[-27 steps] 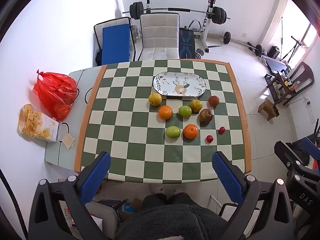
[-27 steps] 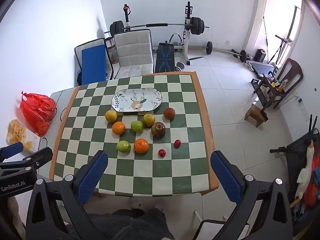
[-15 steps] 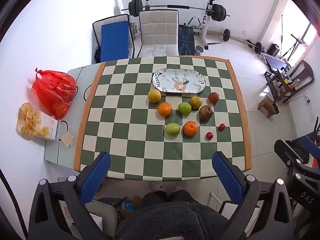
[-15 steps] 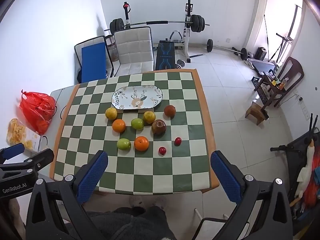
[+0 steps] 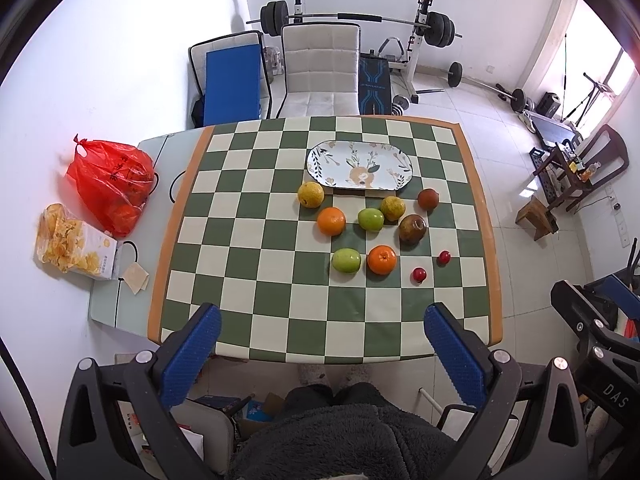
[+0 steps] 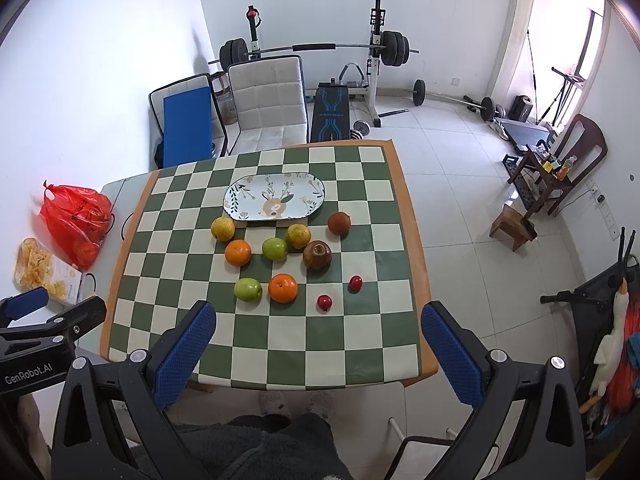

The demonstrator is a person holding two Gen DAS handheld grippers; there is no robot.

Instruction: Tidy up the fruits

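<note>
Several fruits lie loose on a green-and-cream checkered table (image 5: 248, 280) (image 6: 360, 352): two oranges (image 5: 382, 259) (image 6: 283, 288), two green apples (image 5: 345, 260) (image 6: 247, 289), yellow citrus (image 5: 310, 194) (image 6: 223, 228), a brown pomegranate (image 5: 412, 229) (image 6: 317, 255) and two small red fruits (image 5: 419, 274) (image 6: 324, 302). An oval deer-pattern plate (image 5: 359, 165) (image 6: 274, 201) sits bare behind them. My left gripper (image 5: 324, 332) and right gripper (image 6: 318, 332) both hang open, high above the near table edge, holding nothing.
A red plastic bag (image 5: 110, 184) and a snack bag (image 5: 72, 246) lie on a side table at the left. A white chair (image 5: 320, 68), a blue pad and a barbell rack stand behind the table. A person's legs (image 5: 336, 432) are below me.
Both views have shifted slightly: the table and fruits now sit a little farther from the cameras. Both grippers stay open and nothing on the table has moved.
</note>
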